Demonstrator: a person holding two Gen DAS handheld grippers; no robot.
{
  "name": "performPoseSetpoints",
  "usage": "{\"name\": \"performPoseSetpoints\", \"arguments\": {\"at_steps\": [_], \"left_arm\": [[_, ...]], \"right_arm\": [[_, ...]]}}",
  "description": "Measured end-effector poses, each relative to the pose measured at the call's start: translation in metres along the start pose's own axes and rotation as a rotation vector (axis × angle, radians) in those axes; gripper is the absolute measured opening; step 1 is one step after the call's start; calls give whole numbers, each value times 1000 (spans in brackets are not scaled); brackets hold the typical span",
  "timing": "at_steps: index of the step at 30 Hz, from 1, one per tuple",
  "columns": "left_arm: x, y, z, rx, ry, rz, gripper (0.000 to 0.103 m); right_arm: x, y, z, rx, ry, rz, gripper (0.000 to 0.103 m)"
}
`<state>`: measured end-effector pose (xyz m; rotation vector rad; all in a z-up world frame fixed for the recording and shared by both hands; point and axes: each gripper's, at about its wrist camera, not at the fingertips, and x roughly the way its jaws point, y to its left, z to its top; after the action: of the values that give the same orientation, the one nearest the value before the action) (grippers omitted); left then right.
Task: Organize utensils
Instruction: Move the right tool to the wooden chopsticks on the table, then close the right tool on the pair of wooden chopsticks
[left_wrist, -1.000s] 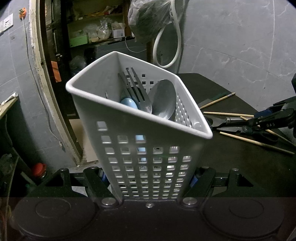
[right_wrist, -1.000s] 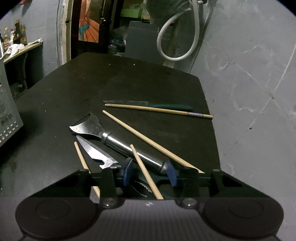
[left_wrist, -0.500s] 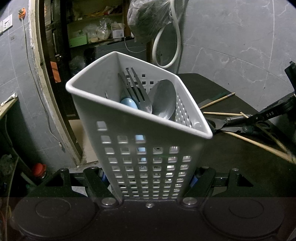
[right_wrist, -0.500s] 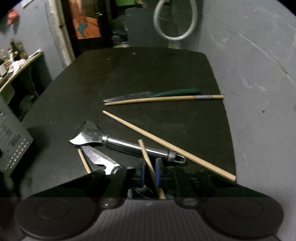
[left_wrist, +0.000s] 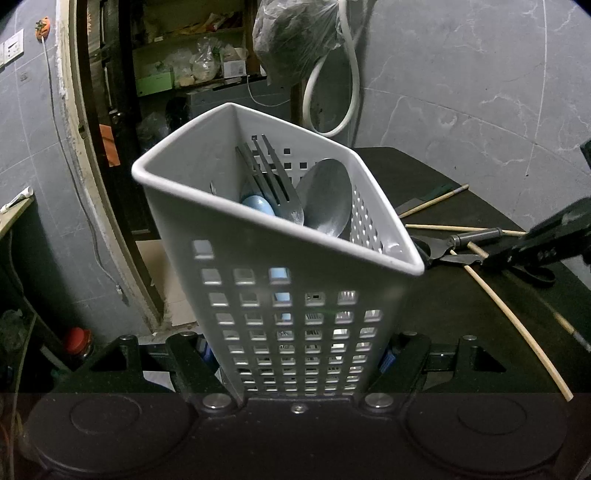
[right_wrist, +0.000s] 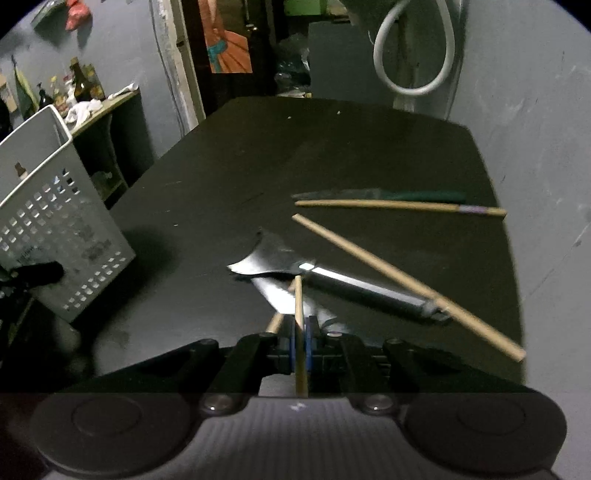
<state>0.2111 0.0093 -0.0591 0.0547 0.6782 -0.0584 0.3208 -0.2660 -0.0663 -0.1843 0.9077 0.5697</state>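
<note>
My left gripper (left_wrist: 295, 362) is shut on a white perforated utensil basket (left_wrist: 280, 266), tilted, holding a fork (left_wrist: 271, 181), a spoon (left_wrist: 327, 201) and a blue-handled utensil (left_wrist: 258, 205). The basket also shows at the left of the right wrist view (right_wrist: 55, 221). My right gripper (right_wrist: 301, 332) is shut on a wooden chopstick (right_wrist: 300, 332), lifted above the black table (right_wrist: 332, 147). It shows in the left wrist view (left_wrist: 546, 243) at the right. Below lie a steel spatula (right_wrist: 332, 277), a small knife (right_wrist: 280, 295), and other chopsticks (right_wrist: 399, 205).
A green-handled knife (right_wrist: 406, 194) lies behind the far chopstick. A long chopstick (right_wrist: 406, 284) crosses the spatula handle. A white hose loop (right_wrist: 413, 48) hangs on the grey wall behind. A side shelf with bottles (right_wrist: 81, 85) stands at the left.
My right gripper closed on one chopstick and lifted it off the table, turning left toward the basket. The left gripper and basket stayed still.
</note>
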Motion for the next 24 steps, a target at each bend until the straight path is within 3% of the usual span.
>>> {"name": "performPoseSetpoints", "arguments": {"at_steps": [6,9,11,14,18,19,20,24], "left_arm": [[0,2,-1,7,-2,-7,76],[0,4,-2,9,-3,-12,76],[0,5,-2,12,-4,-16,76],[0,6,-3,14,-4,-22,76],[2,8,-3,22,-5,-31,76],[1,9,-3,24,-5,-33,76],[1,9,-4,26,-5,-35,76],[1,12,-3,29,-6,-43,76]], "right_arm": [[15,9,-4,126,-20,-28,7],[16,8,-5,188,-25,-44,18],[12,10,-9,189,-20,-43,35],[7,20,-16,157,5,-58,38],[4,30,-24,117,9,-80,32],[4,33,-24,106,14,-82,17],[3,36,-23,94,20,-77,9],[0,47,-27,58,32,-22,7]]}}
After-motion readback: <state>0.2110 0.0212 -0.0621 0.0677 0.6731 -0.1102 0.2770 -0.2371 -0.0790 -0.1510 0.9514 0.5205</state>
